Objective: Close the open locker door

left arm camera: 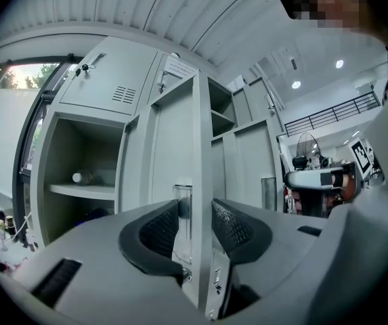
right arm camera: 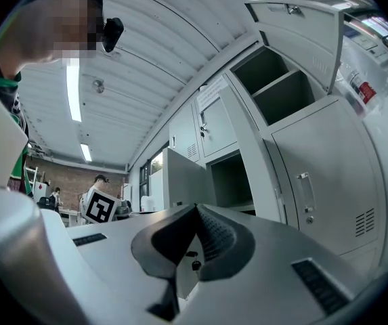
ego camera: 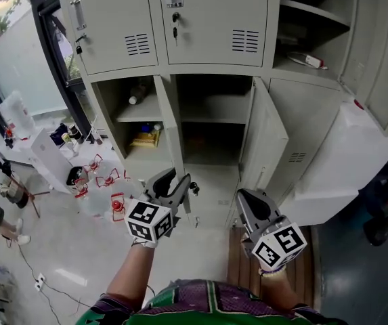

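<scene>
The grey locker bank (ego camera: 207,66) has an open lower door (ego camera: 175,144) that stands edge-on towards me. My left gripper (ego camera: 177,180) is at that door's free edge. In the left gripper view the gripper (left arm camera: 195,222) straddles the door edge (left arm camera: 204,147): one pad lies on the clear plastic holder (left arm camera: 183,215) on the door face, the other on the far side. My right gripper (ego camera: 248,198) hangs shut and empty in front of a second open door (ego camera: 265,137). In the right gripper view the gripper (right arm camera: 195,232) shows closed jaws, with a door (right arm camera: 183,178) beyond.
A bottle (ego camera: 138,93) and a yellow box (ego camera: 146,139) sit on the shelves of the open left compartment. Red wire frames (ego camera: 102,178) and white containers (ego camera: 17,114) crowd the floor at left. A wide white door (ego camera: 329,161) swings out at right. A wooden board (ego camera: 238,263) lies underfoot.
</scene>
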The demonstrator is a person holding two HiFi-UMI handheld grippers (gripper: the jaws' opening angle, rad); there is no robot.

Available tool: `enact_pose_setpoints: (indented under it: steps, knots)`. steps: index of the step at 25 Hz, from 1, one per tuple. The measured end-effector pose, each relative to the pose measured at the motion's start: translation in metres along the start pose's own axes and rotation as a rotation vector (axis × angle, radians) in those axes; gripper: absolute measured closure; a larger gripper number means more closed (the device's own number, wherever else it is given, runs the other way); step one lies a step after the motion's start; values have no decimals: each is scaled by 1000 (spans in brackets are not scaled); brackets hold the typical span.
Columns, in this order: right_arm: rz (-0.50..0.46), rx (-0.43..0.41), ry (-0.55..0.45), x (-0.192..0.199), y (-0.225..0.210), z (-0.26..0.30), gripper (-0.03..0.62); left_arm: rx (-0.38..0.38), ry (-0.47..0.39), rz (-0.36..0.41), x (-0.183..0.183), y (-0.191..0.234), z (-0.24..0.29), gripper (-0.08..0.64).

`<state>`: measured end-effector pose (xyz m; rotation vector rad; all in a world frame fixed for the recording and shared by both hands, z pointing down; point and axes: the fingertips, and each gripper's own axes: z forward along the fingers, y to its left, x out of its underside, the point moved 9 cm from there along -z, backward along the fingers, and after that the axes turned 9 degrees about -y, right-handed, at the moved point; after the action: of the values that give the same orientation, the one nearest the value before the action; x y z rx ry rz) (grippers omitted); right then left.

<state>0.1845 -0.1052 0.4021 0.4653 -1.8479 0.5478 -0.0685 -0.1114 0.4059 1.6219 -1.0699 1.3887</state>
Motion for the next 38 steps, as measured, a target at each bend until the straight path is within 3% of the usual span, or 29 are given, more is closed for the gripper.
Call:
enact_pose_setpoints:
  steps: [7,17,26,38]
  knots:
    - [6,-58,22,5,-5,13,586,-20,-2,1,-1,1,-4,396]
    - [13,-67,79,25,-1,53,586,-42,-10,-5,-6,21,-32,422]
    - [-5,-118,102,36,27,112,586,-77,-8,30,-13,66,-67,453]
    - [-50,-60,123,43,58,159,586,-92,-17,17,-19,139,-98,457]
